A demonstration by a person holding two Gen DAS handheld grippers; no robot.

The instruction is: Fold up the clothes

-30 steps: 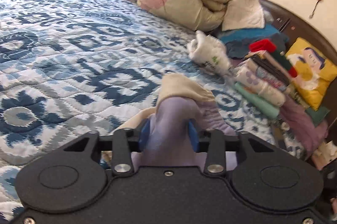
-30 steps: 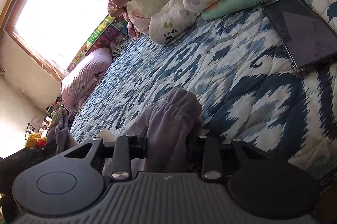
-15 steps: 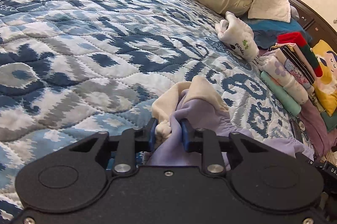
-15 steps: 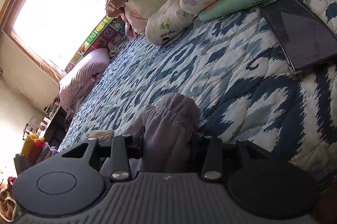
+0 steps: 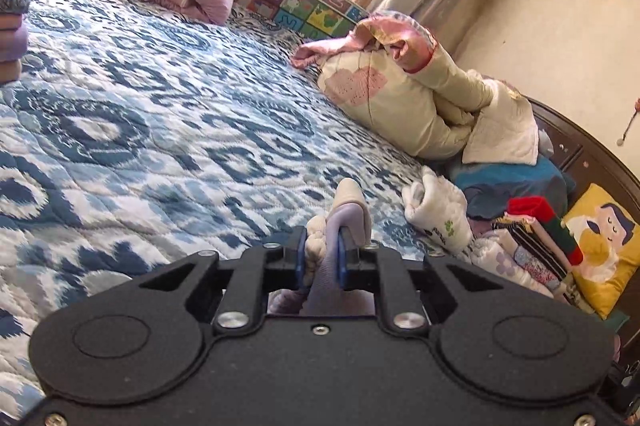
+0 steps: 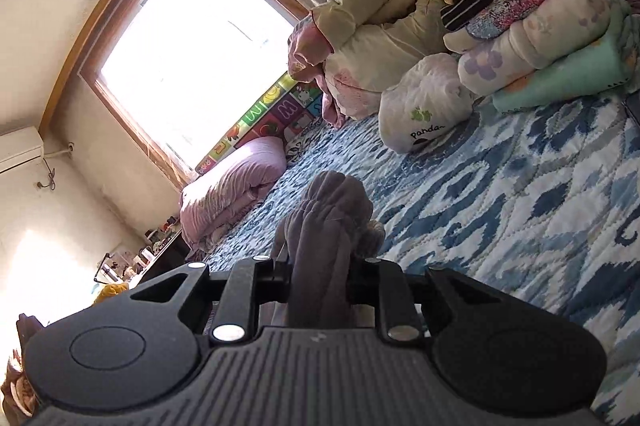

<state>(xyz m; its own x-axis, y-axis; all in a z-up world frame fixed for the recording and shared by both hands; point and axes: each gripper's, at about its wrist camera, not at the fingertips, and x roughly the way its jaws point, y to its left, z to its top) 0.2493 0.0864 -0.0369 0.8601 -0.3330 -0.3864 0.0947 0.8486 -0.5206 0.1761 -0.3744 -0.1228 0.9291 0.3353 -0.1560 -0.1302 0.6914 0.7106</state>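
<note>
Left gripper (image 5: pixel 320 258) jaws pinched on lilac garment (image 5: pixel 346 220); cream lining bunched at the tips. Right gripper (image 6: pixel 318 268) jaws clamped on its gathered edge, body hidden below both housings. Beyond, blue quilt (image 5: pixel 160 129); folded stack (image 6: pixel 532 21) cut off at frame edge.

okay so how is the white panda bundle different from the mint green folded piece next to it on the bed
The white panda bundle is a loose, rounded roll lying alone on the quilt; the mint green folded piece is flat with squared edges and sits at the bottom of a stack. The panda bundle carries a green paw print and the word "panda"; the mint piece shows no lettering. Both rest on the blue patterned quilt, side by side.
</note>
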